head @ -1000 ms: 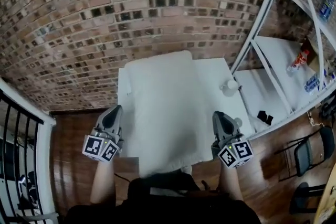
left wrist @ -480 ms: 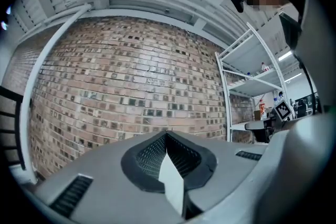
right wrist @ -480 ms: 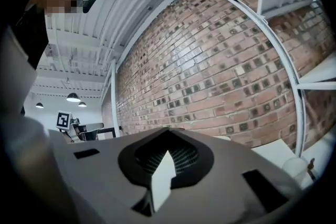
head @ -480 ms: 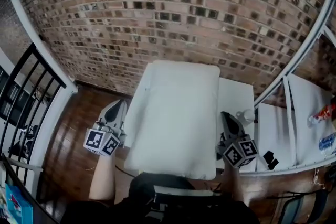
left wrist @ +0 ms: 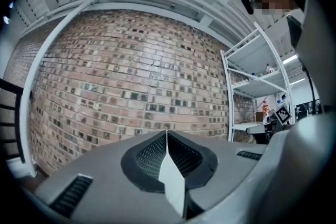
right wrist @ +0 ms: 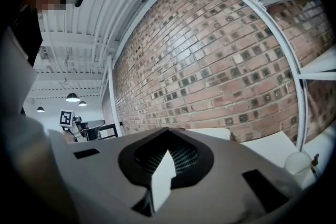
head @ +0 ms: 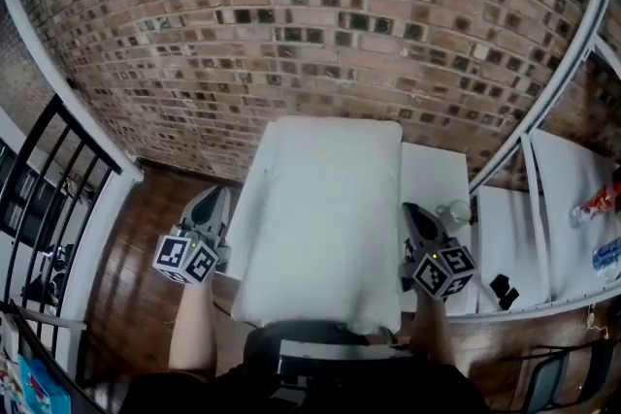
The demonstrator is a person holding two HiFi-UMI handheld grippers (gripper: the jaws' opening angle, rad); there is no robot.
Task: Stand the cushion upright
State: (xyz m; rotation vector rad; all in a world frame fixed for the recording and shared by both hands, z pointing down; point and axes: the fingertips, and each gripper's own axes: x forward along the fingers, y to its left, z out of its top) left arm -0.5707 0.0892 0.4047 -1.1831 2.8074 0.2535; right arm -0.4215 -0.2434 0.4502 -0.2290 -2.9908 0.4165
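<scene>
Now the left gripper (head: pixel 212 201) is hovering with its jaws pressed together and nothing between them. The right gripper (head: pixel 412 211) is doing the same, also empty. Between the two, the white cushion (head: pixel 325 218) is lying flat on a white table (head: pixel 434 175), a little apart from the left gripper and just beside the right one. Ahead of both grippers a brick wall (head: pixel 291 15) is filling the view, and a white shelf (head: pixel 568 179) is standing off to the right gripper's outer side.
</scene>
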